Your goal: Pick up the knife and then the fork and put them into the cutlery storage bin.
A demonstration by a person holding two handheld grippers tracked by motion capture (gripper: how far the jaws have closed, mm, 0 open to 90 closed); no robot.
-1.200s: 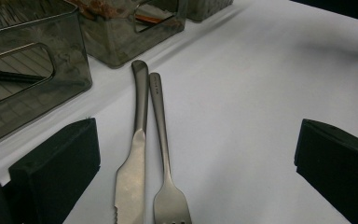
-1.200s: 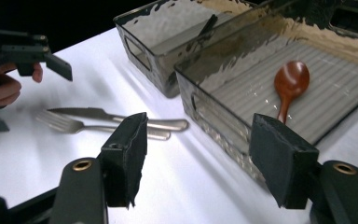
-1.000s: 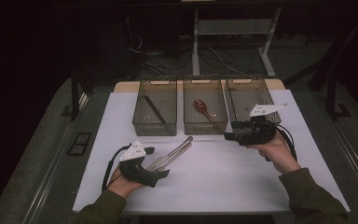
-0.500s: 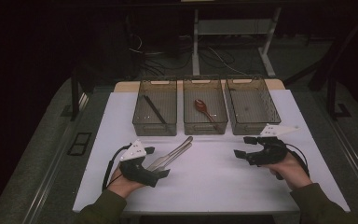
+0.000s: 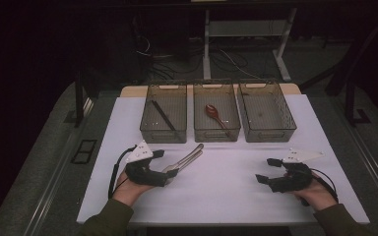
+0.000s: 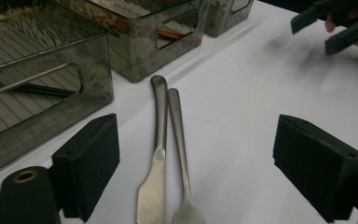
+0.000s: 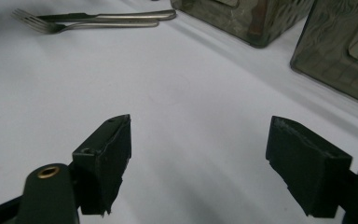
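At lower centre, the knife [image 6: 154, 154] and fork [image 6: 181, 154] are being straddled by the closing, not yet gripping left gripper [image 6: 196, 172], so both touching utensils risk being pinched together.

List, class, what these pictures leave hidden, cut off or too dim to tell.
- Knife and fork: their working ends run off the bottom edge of the left gripper view.
- Fork and knife ends in the high view: hidden behind the left gripper.
- Right bin: a small dark spot, too small to name.
- Left bin: a dark stick, too dim to identify.
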